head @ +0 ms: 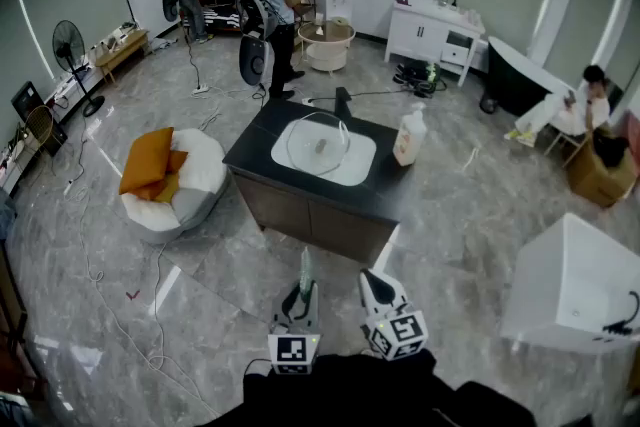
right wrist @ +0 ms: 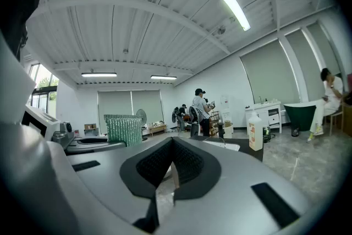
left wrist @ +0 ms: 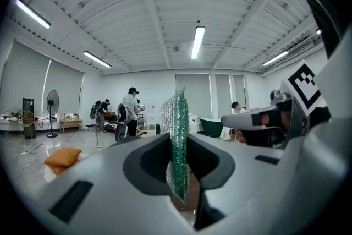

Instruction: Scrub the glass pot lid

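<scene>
The left gripper has its jaws clamped on a green scouring pad, which stands upright on edge between them. The right gripper has its jaws closed together with nothing in them. Both are held low, well apart from the dark desk, which stands at 12 o'clock from them. The glass pot lid lies in the white sink basin set into the desk top. A white soap bottle stands on the desk at 3 o'clock from the lid, just beside the basin.
</scene>
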### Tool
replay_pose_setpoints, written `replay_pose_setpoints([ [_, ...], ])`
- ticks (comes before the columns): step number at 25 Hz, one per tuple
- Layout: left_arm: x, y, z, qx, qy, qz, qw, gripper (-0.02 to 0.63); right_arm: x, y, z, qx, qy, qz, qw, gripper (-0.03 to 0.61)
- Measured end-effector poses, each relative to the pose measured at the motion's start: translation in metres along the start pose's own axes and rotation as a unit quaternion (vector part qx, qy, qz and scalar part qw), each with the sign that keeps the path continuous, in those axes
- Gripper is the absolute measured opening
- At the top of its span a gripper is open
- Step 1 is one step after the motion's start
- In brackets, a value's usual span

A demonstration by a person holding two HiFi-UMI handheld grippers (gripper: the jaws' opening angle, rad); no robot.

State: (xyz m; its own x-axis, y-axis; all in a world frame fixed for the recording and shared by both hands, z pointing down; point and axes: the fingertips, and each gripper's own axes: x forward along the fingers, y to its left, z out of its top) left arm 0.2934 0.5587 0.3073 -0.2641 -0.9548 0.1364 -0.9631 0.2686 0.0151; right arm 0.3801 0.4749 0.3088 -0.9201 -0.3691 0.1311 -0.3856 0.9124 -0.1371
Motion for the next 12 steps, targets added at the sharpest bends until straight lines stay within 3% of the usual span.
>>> replay_pose_setpoints([
  [12,0.009,0.038,0.003,0.009,-0.026,-0.034,0.9991,0.066,0.03,0.033,-0.005,-0.022,-0.006,-0.005,1.0,0.003],
])
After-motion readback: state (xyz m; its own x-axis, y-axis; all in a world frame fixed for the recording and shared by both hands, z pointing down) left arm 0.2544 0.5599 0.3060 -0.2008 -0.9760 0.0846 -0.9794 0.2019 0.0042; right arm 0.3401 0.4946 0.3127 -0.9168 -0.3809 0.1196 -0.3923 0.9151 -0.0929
